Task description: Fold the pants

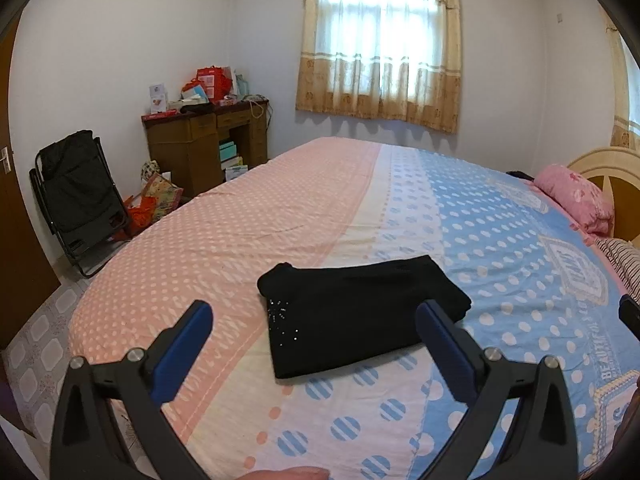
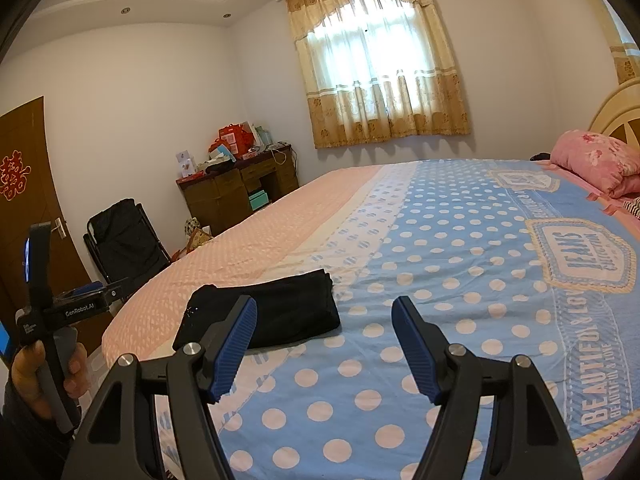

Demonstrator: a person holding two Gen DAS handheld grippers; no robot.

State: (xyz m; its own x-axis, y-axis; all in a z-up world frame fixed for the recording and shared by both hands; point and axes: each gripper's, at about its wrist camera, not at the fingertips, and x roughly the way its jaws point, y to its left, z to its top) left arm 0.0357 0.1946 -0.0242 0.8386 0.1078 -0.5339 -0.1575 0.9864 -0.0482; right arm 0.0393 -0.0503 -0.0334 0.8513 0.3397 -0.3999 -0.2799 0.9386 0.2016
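Black pants (image 1: 360, 312) lie on the bed (image 1: 224, 240) as a compact folded rectangle, near the foot-side edge, straddling the seam where the pink dotted part of the sheet meets the pale and blue dotted part. A scatter of small rhinestones (image 1: 282, 318) shows on the top layer toward the pants' left end. Left claw (image 1: 314, 322) is spread wide, nothing between the blue pads, hovering above and just short of the bundle; its right finger overlaps the pants' right end in the view, contact not evident. Right claw (image 2: 324, 318) is likewise wide and empty, held above the blue dotted area with the pants off to its left; its left finger crosses the bundle in the view, again with no visible contact. The person's left hand (image 2: 44, 376) grips the left tool's handle at the edge of the right wrist view. Judgement: the fold looks essentially done, edges roughly squared, layers stacked, so what remains is probably only a tidy-up or withdrawal. Risks from here: a wide finger dragging across the top layer on the way out could peel it back or skew the stack; pinching only the upper layer would lift it off the lower ones and undo the fold; the soft sheet may bunch under any sliding push; the bundle sits not far from the bed edge, so a shove toward the foot could tip it off. Pink pillow (image 1: 576, 196) and wooden desk (image 1: 208, 144) sit well apart from the work.
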